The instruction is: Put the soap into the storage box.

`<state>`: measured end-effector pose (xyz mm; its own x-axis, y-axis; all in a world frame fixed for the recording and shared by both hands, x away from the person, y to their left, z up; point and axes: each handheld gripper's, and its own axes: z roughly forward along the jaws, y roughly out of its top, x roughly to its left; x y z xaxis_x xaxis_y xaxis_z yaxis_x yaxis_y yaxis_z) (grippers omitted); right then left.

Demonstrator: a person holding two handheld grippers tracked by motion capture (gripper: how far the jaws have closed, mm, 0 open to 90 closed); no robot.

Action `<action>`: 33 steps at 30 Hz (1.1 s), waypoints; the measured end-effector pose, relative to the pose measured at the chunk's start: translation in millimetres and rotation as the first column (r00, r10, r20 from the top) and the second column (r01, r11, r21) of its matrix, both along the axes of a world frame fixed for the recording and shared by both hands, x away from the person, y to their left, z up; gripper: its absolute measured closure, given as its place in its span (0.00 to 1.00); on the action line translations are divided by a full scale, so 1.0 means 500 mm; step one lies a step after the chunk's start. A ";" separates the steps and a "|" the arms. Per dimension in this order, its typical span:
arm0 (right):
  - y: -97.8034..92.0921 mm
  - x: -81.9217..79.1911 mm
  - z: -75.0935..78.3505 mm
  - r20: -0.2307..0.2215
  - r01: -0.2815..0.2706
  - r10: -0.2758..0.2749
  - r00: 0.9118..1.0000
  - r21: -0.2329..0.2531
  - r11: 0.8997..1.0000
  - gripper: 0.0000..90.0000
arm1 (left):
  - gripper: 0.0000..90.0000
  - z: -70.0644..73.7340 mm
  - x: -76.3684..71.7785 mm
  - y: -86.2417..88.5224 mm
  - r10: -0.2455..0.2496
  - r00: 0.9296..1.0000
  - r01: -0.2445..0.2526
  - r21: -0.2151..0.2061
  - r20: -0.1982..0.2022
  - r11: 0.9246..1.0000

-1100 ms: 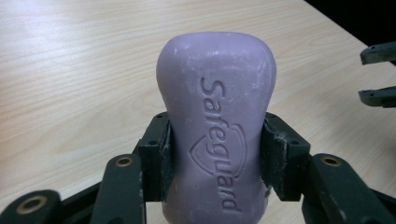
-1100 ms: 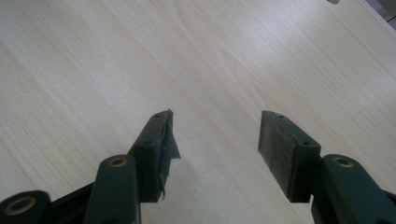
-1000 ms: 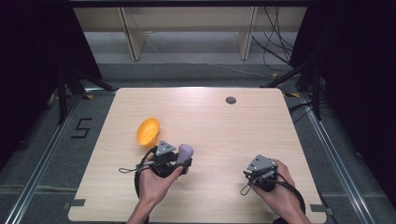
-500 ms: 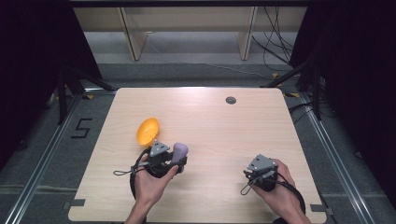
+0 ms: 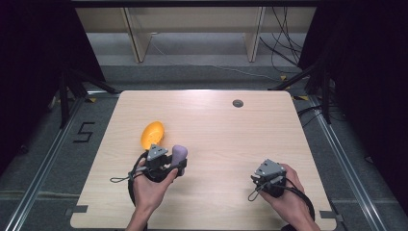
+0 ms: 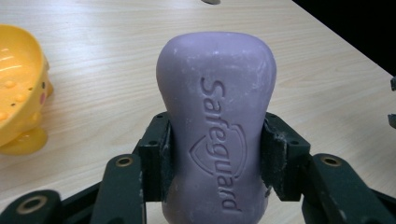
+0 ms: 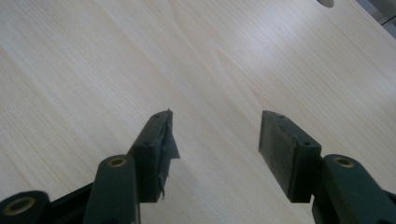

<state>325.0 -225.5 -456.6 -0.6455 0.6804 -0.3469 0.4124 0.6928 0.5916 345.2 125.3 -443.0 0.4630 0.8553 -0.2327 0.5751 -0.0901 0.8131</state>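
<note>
A purple bar of soap stamped "Safeguard" is clamped between the two black jaws of my left gripper. In the high view the left gripper sits at the table's front left with the soap sticking out ahead of it. A yellow soap dish lies just behind and left of it, and its rim shows in the left gripper view. My right gripper rests low at the front right, and its jaws stand open over bare wood.
The light wooden table has a small round grey hole near its far edge. Black cables loop from both grippers toward the front edge. Dark floor and shelving legs surround the table.
My left gripper with the soap has drifted left and slightly toward the front, ending closer below the yellow dish. The right gripper has stayed put.
</note>
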 end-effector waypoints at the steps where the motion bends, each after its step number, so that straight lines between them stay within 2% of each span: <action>1: 0.000 0.000 0.000 0.002 -0.002 0.002 1.000 -0.001 1.000 0.50 | 0.55 0.001 0.000 0.001 0.013 1.000 -0.013 -0.002 0.003 1.000; 12: 0.000 0.001 0.000 0.004 -0.003 0.003 1.000 -0.001 1.000 0.50 | 0.55 0.011 0.002 0.021 0.062 0.998 -0.062 -0.012 0.017 0.998; 13: 0.001 0.001 -0.001 0.011 -0.003 0.003 1.000 0.001 1.000 0.50 | 0.55 0.012 0.002 0.025 0.064 0.998 -0.064 0.003 0.017 0.998; 20: 0.002 0.002 -0.001 0.010 -0.008 0.008 1.000 0.001 1.000 0.50 | 0.55 0.015 0.006 0.034 0.085 0.996 -0.084 -0.006 0.019 0.996; 33: 0.003 0.003 -0.001 0.009 -0.008 0.008 1.000 0.008 1.000 0.50 | 0.55 0.022 0.011 0.054 0.118 0.993 -0.118 0.013 0.017 0.993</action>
